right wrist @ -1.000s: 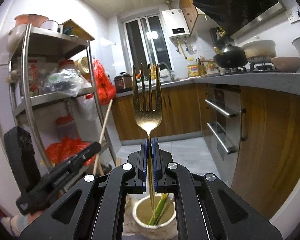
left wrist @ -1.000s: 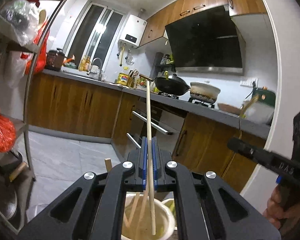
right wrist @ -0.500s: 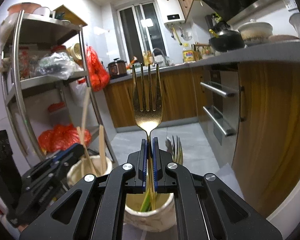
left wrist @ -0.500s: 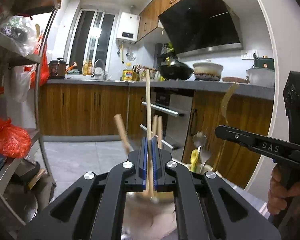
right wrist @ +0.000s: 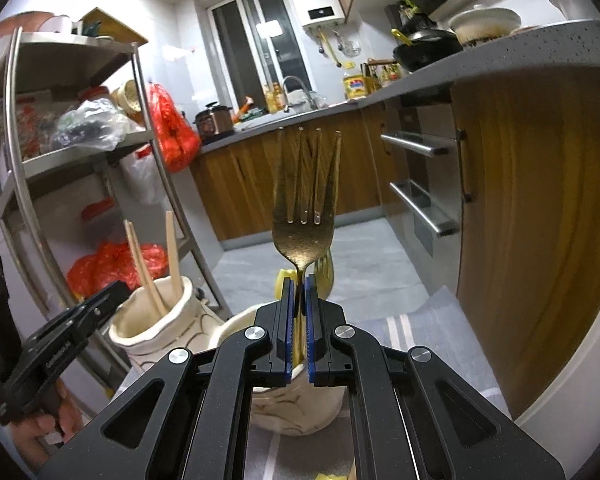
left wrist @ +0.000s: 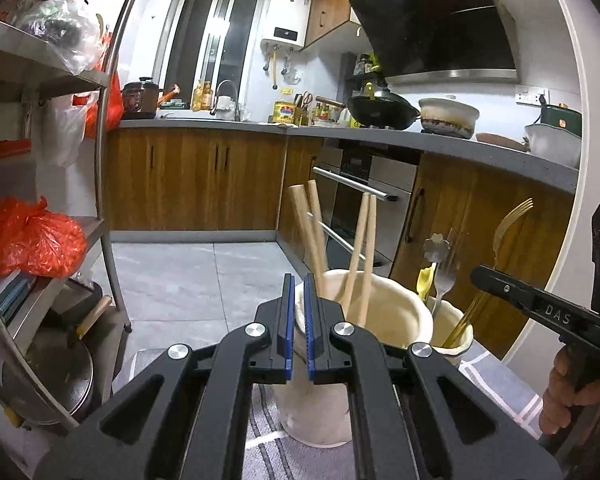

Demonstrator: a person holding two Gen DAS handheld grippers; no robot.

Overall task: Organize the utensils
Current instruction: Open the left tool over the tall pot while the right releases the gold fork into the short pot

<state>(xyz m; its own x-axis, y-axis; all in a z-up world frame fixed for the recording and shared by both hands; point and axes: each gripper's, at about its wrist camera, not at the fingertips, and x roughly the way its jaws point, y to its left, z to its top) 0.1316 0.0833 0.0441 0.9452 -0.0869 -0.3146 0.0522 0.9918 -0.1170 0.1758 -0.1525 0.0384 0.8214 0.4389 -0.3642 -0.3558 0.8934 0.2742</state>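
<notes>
Utensils were mostly sorted by kind: four wooden chopsticks (left wrist: 364, 248) stood in the larger cream crock (left wrist: 380, 320), and a silver fork (left wrist: 440, 276) with a yellow-handled piece stood in the smaller cream cup (left wrist: 456, 340) just beside it, both on a striped grey mat (left wrist: 496, 384). Left gripper (left wrist: 297, 320) sat just in front of the crock rim with its blue pads nearly together and nothing between them; its chopstick work looked finished. Right gripper (right wrist: 299, 312) was clamped on the neck of a gold fork (right wrist: 304, 208), tines up, handle running down into the cup (right wrist: 296, 404) below. Judged: the fork was in place but not yet let go; releasing it is what remained here. Hard to make out: whether the fork's handle tip rested on the cup bottom, hidden by the gripper body and cup wall. How many pieces the cup held could not be counted. What carried the mat, floor or bench, was unclear. Any utensils waiting elsewhere lay outside both views, so the total left was unknown. A hand (left wrist: 564, 392) on the right gripper's grip was cut off at the left view's edge.
</notes>
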